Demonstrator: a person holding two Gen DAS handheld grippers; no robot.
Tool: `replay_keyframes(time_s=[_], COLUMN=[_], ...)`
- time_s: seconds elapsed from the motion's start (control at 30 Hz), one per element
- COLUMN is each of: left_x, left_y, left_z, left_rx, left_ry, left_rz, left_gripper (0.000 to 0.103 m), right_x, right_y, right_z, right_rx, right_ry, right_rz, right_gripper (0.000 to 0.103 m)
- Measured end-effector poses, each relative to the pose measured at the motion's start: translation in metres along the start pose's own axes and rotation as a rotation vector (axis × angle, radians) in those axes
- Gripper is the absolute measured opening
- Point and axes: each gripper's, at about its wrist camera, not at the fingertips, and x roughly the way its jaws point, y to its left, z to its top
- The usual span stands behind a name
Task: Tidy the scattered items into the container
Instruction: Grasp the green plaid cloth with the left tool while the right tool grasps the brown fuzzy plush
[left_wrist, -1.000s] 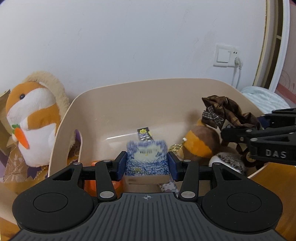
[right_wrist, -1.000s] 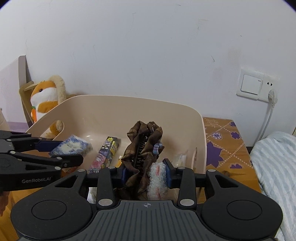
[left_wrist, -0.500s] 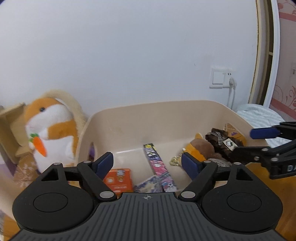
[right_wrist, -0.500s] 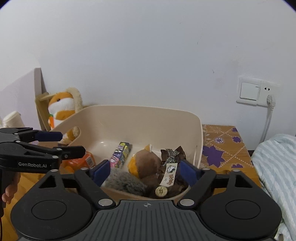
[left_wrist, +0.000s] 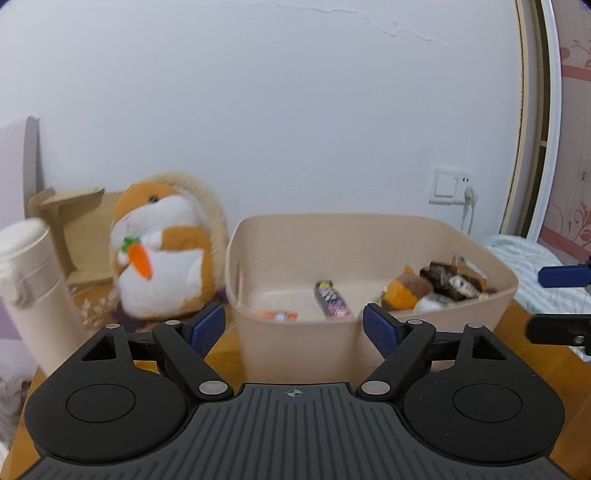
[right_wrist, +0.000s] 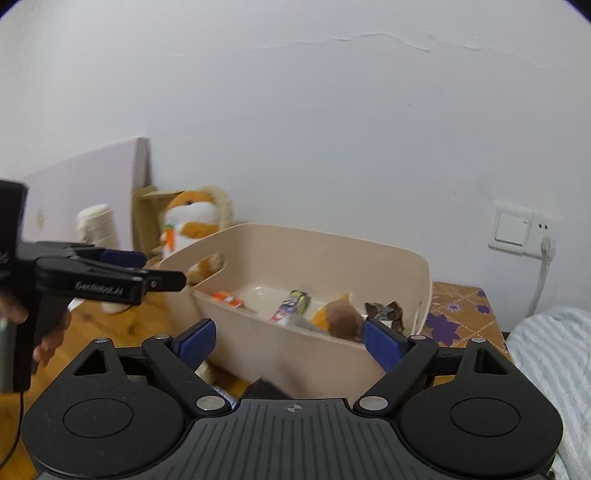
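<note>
A beige plastic bin (left_wrist: 303, 350) stands on the wooden table; it also shows in the right wrist view (right_wrist: 295, 354). Inside lie an orange packet (left_wrist: 275, 315), a long colourful box (left_wrist: 332, 300), a small brown-and-orange plush (left_wrist: 404, 288) and a brown scrunchie with tags (left_wrist: 452, 282). My left gripper (left_wrist: 294, 326) is open and empty, back from the bin's near wall. My right gripper (right_wrist: 290, 341) is open and empty, also back from the bin. The left gripper shows from the side in the right wrist view (right_wrist: 147, 271).
A large hamster plush with a carrot (left_wrist: 162, 247) sits left of the bin. A cream flask (left_wrist: 33, 291) stands at the far left, cardboard (left_wrist: 70, 221) behind it. A striped bed cover (right_wrist: 554, 369) lies right. A wall socket (right_wrist: 517, 234) with a plug is behind.
Both grippers let go of their items into the bin, opened, and pulled back and up. The blue patterned card and the scrunchie now lie in the bin.
</note>
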Motion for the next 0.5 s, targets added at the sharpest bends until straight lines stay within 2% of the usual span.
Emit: replay_keyframes(time_s=[0.2,0.33,0.5], left_x=[-0.009,-0.011,-0.011], left_y=[0.014,0.016,0.008], left_z=[-0.019,-0.03,-0.045], left_rx=[-0.001,0.01,0.023], left_ry=[0.047,0.083,0.135], left_rz=[-0.009,-0.042,-0.093], left_gripper=[0.083,0.083,0.083], right_x=[-0.014,-0.016,-0.009], right_y=[0.009,0.007,0.005], right_z=[-0.016,-0.031,-0.054], right_rx=[-0.048,-0.047,-0.041], right_ry=[0.032,0.071,0.14], right_rz=[0.025,0.031,0.037], right_gripper=[0.092,0.097,0.098])
